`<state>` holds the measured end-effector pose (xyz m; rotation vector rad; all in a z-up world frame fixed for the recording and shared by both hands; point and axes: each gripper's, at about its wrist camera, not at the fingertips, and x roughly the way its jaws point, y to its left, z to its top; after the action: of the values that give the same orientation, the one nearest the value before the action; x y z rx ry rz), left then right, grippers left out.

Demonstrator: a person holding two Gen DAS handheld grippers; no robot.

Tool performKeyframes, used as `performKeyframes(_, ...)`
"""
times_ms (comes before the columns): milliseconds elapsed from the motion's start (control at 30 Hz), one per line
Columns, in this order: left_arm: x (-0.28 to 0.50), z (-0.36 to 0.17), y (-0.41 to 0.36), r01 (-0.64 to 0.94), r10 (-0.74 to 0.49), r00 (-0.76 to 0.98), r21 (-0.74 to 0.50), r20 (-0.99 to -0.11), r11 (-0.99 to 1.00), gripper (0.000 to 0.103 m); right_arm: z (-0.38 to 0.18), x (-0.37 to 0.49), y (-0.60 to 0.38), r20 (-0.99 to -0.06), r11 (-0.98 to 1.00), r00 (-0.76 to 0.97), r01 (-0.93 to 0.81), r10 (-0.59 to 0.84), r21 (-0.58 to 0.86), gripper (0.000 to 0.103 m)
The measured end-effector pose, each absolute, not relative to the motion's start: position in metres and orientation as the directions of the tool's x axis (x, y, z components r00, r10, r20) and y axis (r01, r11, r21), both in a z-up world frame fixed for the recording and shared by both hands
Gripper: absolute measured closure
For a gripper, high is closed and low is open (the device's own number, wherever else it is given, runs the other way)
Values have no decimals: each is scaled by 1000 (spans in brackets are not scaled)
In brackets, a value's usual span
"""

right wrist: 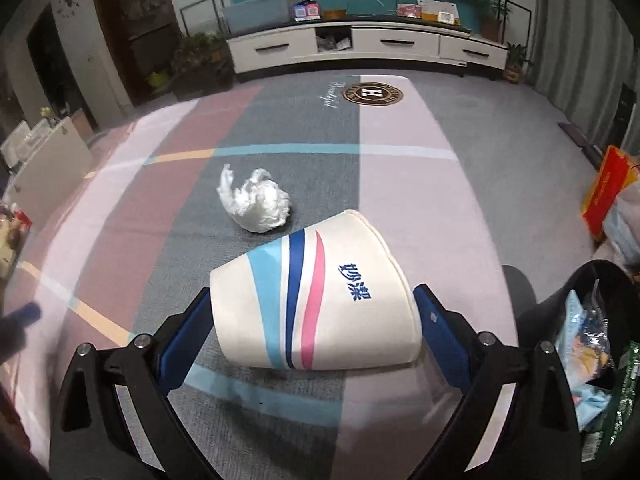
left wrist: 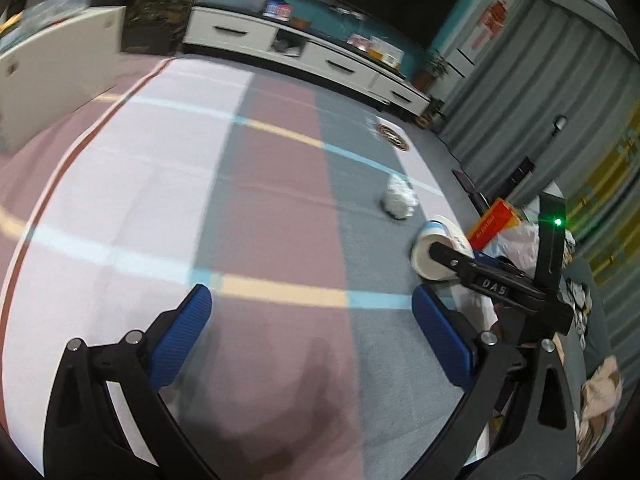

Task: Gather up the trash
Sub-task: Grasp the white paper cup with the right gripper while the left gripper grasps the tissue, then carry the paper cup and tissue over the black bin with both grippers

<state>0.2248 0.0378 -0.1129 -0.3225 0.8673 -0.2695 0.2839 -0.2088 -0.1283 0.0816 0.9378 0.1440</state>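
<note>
A white paper cup point(right wrist: 320, 300) with light blue, dark blue and pink stripes lies tilted between the fingers of my right gripper point(right wrist: 313, 292), which is shut on its sides just above the carpet. The left wrist view shows the same cup point(left wrist: 426, 258) at the right, with the right gripper point(left wrist: 444, 250) across it. A crumpled white wad of trash point(right wrist: 256, 200) point(left wrist: 400, 202) rests on the carpet just beyond the cup. My left gripper point(left wrist: 310, 294) hovers open over the carpet with nothing between its blue pads. A black bin point(right wrist: 588, 280) with wrappers inside stands at my right.
A striped carpet point(right wrist: 400, 184) covers the floor. A white TV cabinet point(right wrist: 360, 46) runs along the far wall, with potted plants point(right wrist: 200, 60) at its left end. A red box point(right wrist: 608, 184) and plastic bags sit at the right. A white panel point(left wrist: 56, 76) stands at the left.
</note>
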Motion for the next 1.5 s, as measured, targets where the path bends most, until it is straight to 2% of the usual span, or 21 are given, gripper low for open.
performKeyframes(33,231,-108,28,139,-368,627,-366,-687,920,3,-129,284,-210,-802,987,576,-88,158,131,17)
performKeyframes(133,249,-101,10,196,-418,619,-385,-665,902,3,-128,281,-214,-794,982,579,-90,185,164,17)
performKeyframes(233,280,-100,-12,235,-446,601,-386,-663,892,3,-124,275,-212,-794,986,585,-99,166,134,17)
performKeyframes(467,336,-124,-63,222,-435,541,-377,-719,899,6,-103,241,-231,-773,987,613,-87,161,136,17)
performKeyframes(567,348,-136,-78,221,-427,527,-367,-734,903,21,-99,228,-240,-767,983,616,-84,178,161,17)
performKeyframes(633,356,-144,-85,203,-409,520,-356,-750,912,42,-96,221,-244,-762,982,621,-85,183,166,17)
performKeyframes(733,364,-151,-91,182,-404,521,-365,-752,913,59,-93,214,-251,-755,982,630,-77,183,174,17)
performKeyframes(800,364,-153,-94,194,-417,522,-372,-744,908,77,-93,213,-256,-754,981,631,-69,184,181,17)
performKeyframes(833,363,-152,-94,199,-414,530,-367,-740,909,80,-93,212,-258,-754,982,633,-63,178,179,17)
performKeyframes(933,351,-148,-93,225,-425,536,-362,-730,905,83,-92,210,-260,-751,982,637,-55,175,183,17)
performKeyframes(1200,286,-120,-82,301,-422,577,-299,-699,906,84,-83,202,-255,-734,982,658,-48,168,181,17)
performKeyframes(1500,213,-104,-56,307,-370,595,-224,-713,925,83,-67,183,-244,-712,983,683,-51,161,174,17)
